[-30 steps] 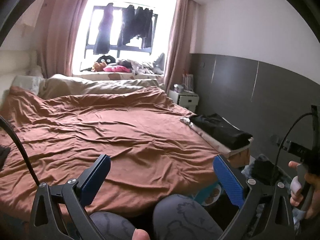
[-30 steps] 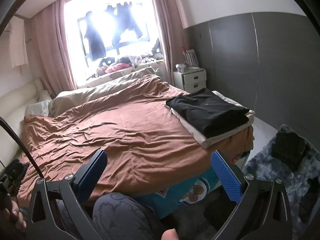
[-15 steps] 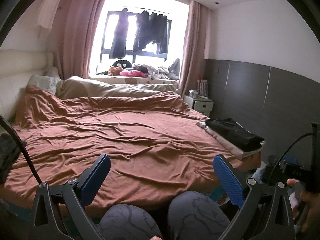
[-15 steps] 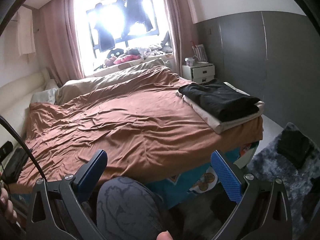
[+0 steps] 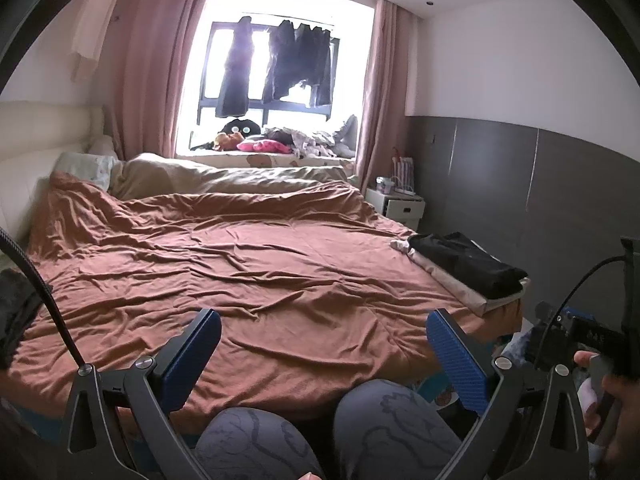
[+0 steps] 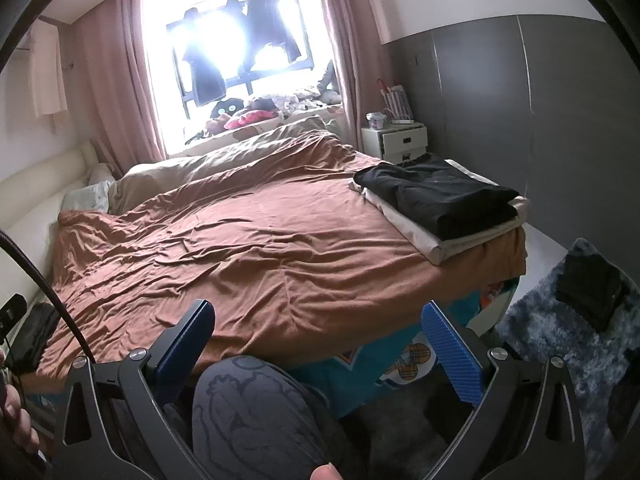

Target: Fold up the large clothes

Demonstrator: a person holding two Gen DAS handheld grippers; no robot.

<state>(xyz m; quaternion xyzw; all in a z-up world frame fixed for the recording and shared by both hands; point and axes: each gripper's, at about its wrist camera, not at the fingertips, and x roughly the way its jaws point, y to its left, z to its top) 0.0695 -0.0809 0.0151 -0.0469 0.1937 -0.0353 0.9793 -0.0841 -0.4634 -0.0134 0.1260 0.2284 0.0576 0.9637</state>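
We hold the left gripper point(image 5: 323, 354) and right gripper point(image 6: 318, 346) released, empty, near the rumpled brown bedspread point(image 6: 260, 248); folded black garment point(image 6: 440, 196) far right.

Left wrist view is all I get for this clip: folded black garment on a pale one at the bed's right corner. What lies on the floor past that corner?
Observer: A shaggy grey rug, with a dark garment lying on it.
Operator: Is the right gripper holding anything?
Observer: No. The right gripper is open and empty, above the person's knee.
Operator: What hangs under the brown cover at the near corner?
Observer: A teal sheet with a cartoon print, showing below the brown bedcover.
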